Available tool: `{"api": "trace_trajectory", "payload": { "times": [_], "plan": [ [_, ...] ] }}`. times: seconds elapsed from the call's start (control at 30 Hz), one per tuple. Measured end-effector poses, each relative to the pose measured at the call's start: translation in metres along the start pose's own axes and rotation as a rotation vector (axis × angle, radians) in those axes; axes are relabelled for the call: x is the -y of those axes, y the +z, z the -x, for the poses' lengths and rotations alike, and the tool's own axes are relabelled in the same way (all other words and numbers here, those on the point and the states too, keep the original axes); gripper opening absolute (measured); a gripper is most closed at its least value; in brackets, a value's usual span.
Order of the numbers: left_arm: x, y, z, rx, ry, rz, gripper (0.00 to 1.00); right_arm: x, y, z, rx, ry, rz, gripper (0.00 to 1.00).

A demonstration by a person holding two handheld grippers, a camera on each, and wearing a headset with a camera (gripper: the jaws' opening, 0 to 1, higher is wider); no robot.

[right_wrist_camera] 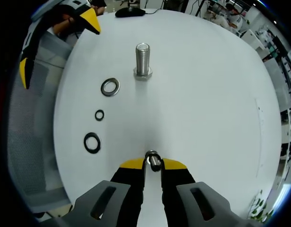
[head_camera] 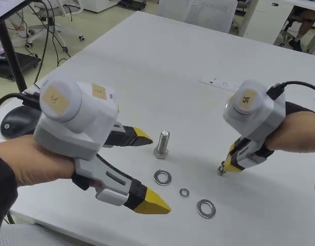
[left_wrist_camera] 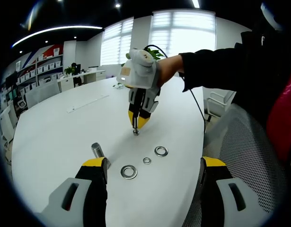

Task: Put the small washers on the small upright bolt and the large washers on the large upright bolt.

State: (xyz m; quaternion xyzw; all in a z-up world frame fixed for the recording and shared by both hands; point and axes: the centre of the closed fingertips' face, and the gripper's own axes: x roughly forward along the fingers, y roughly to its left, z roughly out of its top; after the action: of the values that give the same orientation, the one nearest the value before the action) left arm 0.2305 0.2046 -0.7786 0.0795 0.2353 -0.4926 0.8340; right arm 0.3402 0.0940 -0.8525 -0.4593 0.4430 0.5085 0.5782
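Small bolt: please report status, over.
Left tongs open, hovering. Right tongs shut on small bolt, on table. Three washers loose; large bolt bare. Nothing in the way.

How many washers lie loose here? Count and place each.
3. One large washer lies beside the large bolt, the small washer next along, the second large washer ends the row. More may hide on the small bolt in the right gripper.

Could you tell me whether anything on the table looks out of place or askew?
Nothing stands out. The large bolt stands upright; one large washer, the small washer and a second large washer lie flat on the table. The right gripper is shut on the small bolt.
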Motion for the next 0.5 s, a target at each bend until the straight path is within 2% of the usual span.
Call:
{"api": "trace_trajectory", "payload": {
  "times": [0.5],
  "plan": [
    [-0.001, -0.001, -0.002, -0.003, -0.002, 0.002, 0.80, 0.003, -0.002, -0.011, -0.014, 0.006, 0.002, 0.14]
  ]
}}
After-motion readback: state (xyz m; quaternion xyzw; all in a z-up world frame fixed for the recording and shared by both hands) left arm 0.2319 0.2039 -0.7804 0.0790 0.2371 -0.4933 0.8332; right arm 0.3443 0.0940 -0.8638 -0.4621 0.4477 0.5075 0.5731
